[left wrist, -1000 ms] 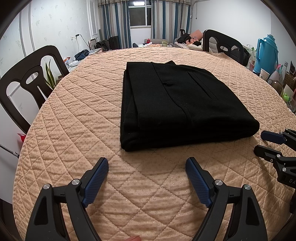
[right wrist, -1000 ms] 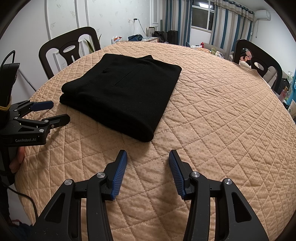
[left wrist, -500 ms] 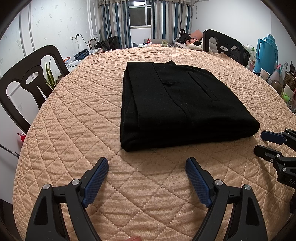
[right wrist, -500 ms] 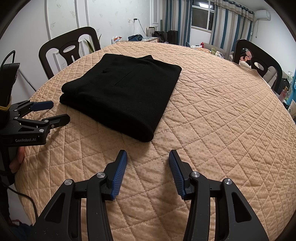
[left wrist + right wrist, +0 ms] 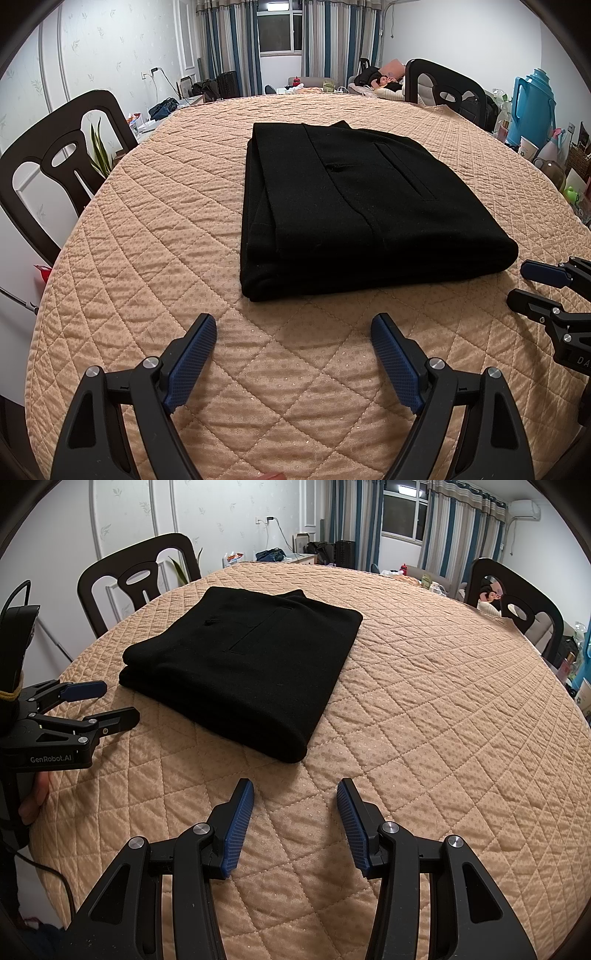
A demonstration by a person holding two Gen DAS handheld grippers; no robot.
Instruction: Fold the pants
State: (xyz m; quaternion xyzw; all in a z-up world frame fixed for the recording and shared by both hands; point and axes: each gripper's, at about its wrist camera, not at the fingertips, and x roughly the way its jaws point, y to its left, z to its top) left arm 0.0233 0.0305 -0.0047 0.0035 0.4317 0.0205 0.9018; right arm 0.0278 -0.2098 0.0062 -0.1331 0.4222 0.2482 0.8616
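lying folded into a thick black rectangle, pants [image 5: 354, 206] on a round table [image 5: 147, 266] under a quilted tan cover, pocket slit facing up. hovering just short of the near edge, left gripper [image 5: 293, 336], jaws spread wide, nothing between blue pads [image 5: 192, 358], only bare quilt. same for right gripper [image 5: 295, 799], released and empty, near the pants' corner, not touching. dark chairs [image 5: 136, 576] around the far rim; blue jug [image 5: 532, 107] off to the side.
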